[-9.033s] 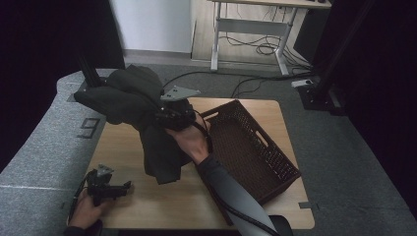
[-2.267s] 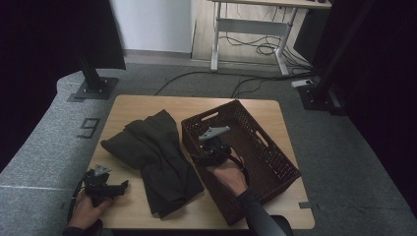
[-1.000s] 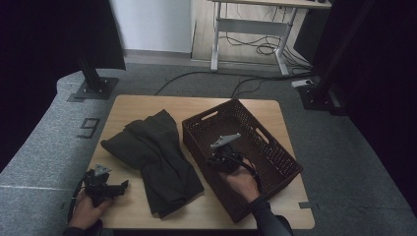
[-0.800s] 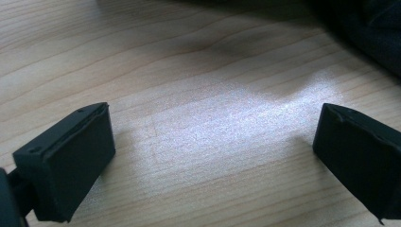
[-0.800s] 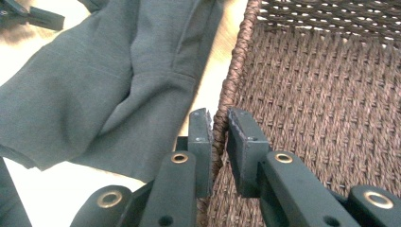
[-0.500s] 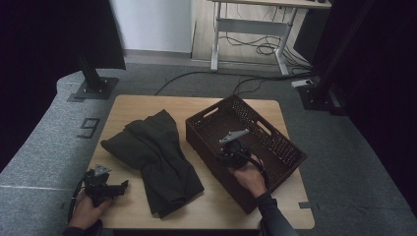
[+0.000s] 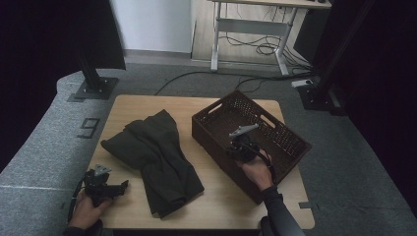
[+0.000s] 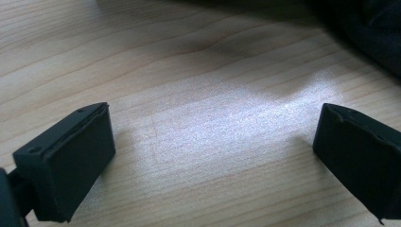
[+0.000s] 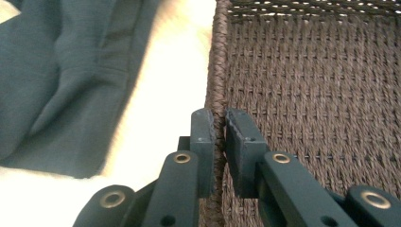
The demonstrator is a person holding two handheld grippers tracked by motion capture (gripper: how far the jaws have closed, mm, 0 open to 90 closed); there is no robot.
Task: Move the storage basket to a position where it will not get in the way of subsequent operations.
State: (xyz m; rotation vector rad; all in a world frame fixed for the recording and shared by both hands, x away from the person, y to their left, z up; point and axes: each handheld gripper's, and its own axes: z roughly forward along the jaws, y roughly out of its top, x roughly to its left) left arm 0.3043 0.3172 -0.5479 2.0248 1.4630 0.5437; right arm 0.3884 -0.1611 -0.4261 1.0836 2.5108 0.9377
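A dark brown woven basket (image 7: 275, 130) sits on the right half of the wooden table, turned at an angle. My right gripper (image 7: 239, 150) is shut on its near left rim; in the right gripper view the two pads (image 9: 203, 142) pinch the woven basket wall (image 9: 218, 85) between them. A dark green garment (image 7: 157, 152) lies crumpled flat on the table left of the basket, and the same garment (image 9: 66, 71) appears left of the jaws. My left gripper (image 7: 110, 186) rests at the table's front left corner, jaws wide open over bare wood (image 8: 213, 123).
The wooden table (image 7: 147, 105) stands on grey carpet. A desk frame with cables (image 7: 255, 34) is behind it, and a black stand base (image 7: 93, 88) sits at the back left. A dark stand foot (image 7: 319, 96) lies at the back right.
The right hand has dragged the basket to the right and turned it, widening the gap to the garment. The left gripper has stayed in place.
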